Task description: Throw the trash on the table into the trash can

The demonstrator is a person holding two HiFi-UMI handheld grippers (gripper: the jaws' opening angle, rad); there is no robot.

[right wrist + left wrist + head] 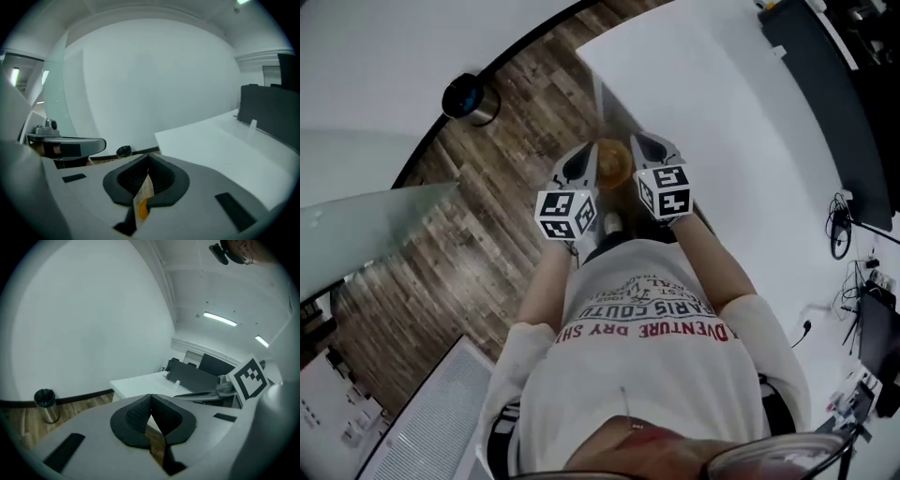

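Observation:
My right gripper [148,165] is shut on a thin tan and orange wrapper [142,199], which hangs down out of its pads. In the head view this wrapper [612,162] shows as an orange-brown lump between the two grippers, which are held up side by side at the white table's [722,112] near corner. My left gripper [150,401] has its pads touching, and I see only wooden floor through the gap below them. The round black-lined metal trash can [469,97] stands on the floor by the curved wall, left of the table and well away from both grippers.
Dark partition screens [269,112] stand along the table's far side. A glass wall [356,225] runs along the left, and a floor grille [431,422] lies behind the person. The trash can [45,404] also shows low on the left of the left gripper view.

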